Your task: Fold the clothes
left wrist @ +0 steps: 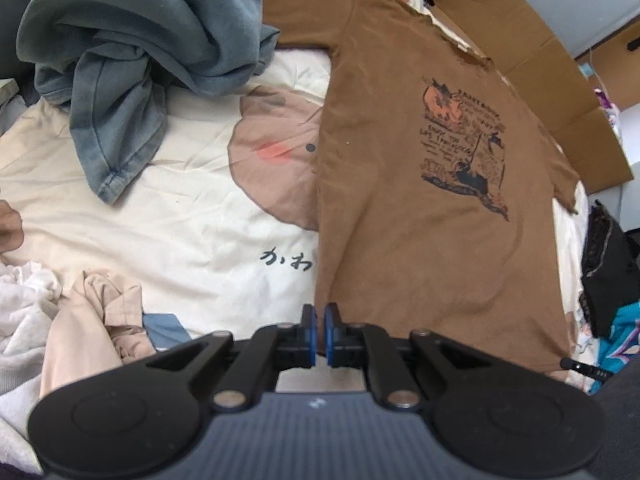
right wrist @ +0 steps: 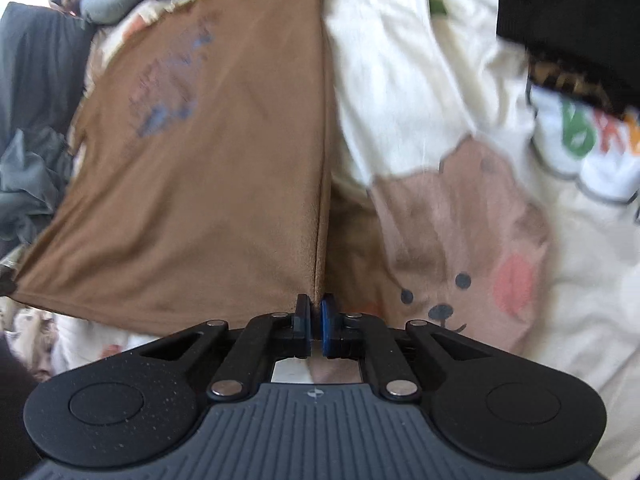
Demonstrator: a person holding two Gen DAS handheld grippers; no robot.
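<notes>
My left tongs [left wrist: 320, 334] and right tongs [right wrist: 316, 328] both pinch the brown shirt's [left wrist: 420, 220] hem at lower centre — first fold begun; next, lift together and carry it toward the collar.

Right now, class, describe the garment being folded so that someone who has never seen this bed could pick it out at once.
Start at the cream bedspread printed with a cartoon bear; several clothes lie on it. The one meant is the brown T-shirt, spread flat. Unlike the crumpled grey-blue sweatshirt and the pale bundles beside it, it carries a dark printed graphic on its chest.
</notes>
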